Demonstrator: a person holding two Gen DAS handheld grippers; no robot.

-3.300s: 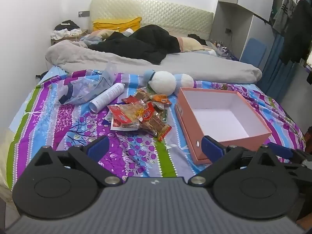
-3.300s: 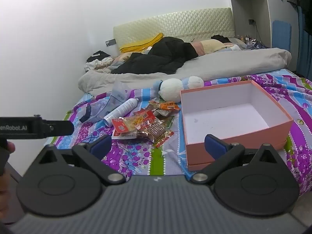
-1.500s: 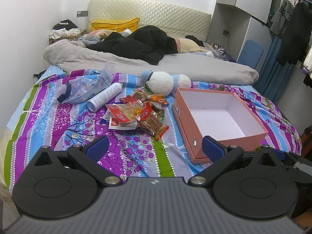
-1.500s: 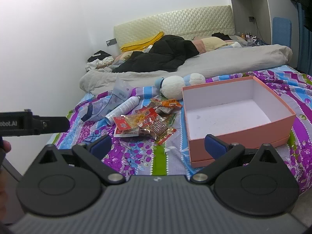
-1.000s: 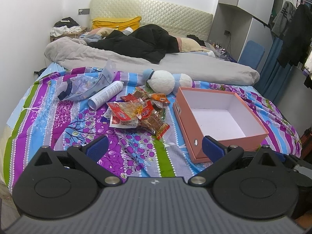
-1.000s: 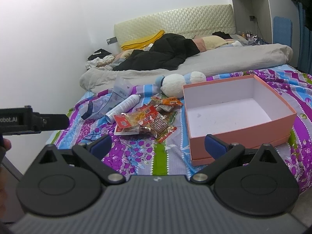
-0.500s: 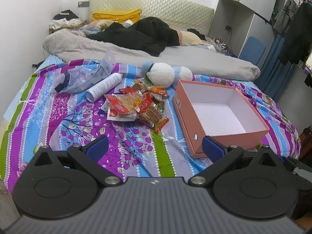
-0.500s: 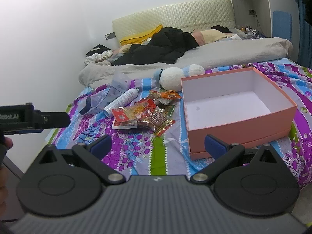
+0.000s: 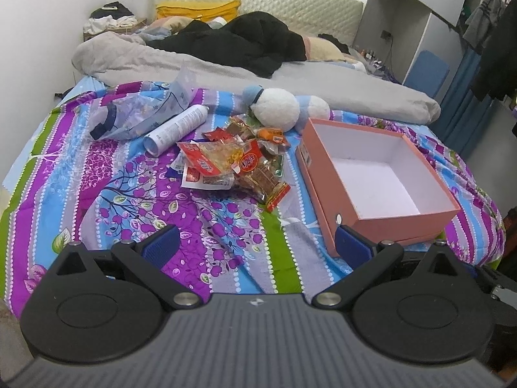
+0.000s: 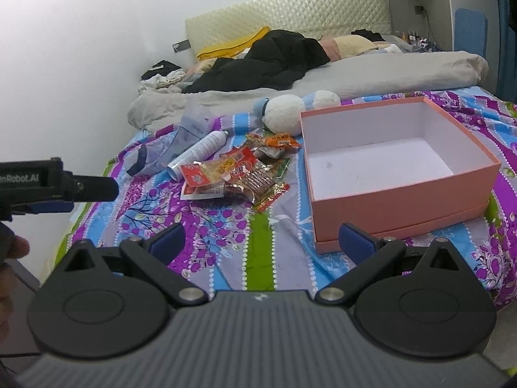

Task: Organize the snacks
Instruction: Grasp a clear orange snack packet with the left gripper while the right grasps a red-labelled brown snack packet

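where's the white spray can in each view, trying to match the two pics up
Left wrist view: the white spray can lies on its side left of centre, just up-left of the snack pile.
Right wrist view: the can lies left of centre in the upper half, again up-left of the snacks.
Shared landmark: the open pink box, to the right of the snacks in both views.

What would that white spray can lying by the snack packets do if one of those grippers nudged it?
The white spray can lies on its side, so it would probably roll, though the soft bedspread may slow it. Its smooth round body could slip between two fingers. It looks rigid, unlike the crinkly snack packets.
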